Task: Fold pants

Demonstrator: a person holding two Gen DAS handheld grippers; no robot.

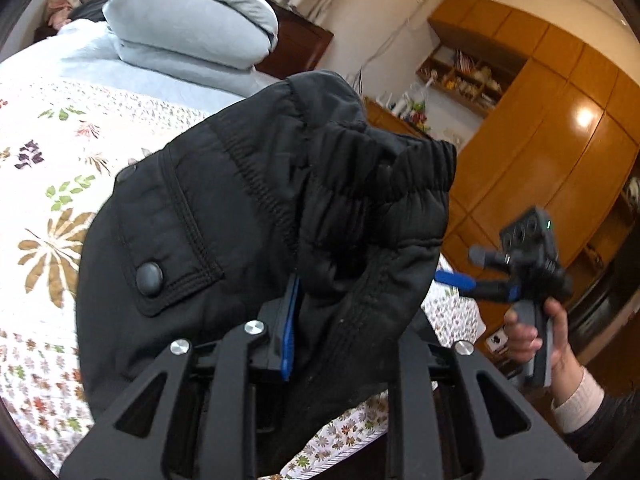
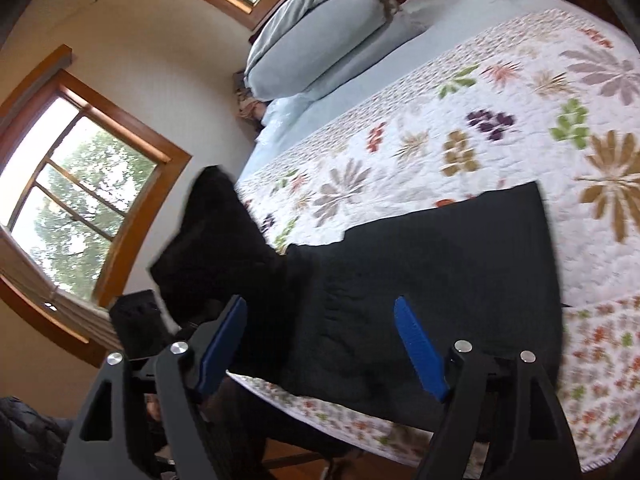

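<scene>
Black padded pants with an elastic waistband and a buttoned pocket flap hang raised over the bed. My left gripper is shut on the pants at the waist end. In the right wrist view the pants lie across the floral quilt, with one end lifted at the left. My right gripper is open and empty, its blue fingers above the pants near the bed's edge. It also shows in the left wrist view, held in a hand at the right.
The bed carries a white floral quilt and a folded grey duvet at its head. Wooden wardrobes stand beyond the bed. Windows line the wall on the other side.
</scene>
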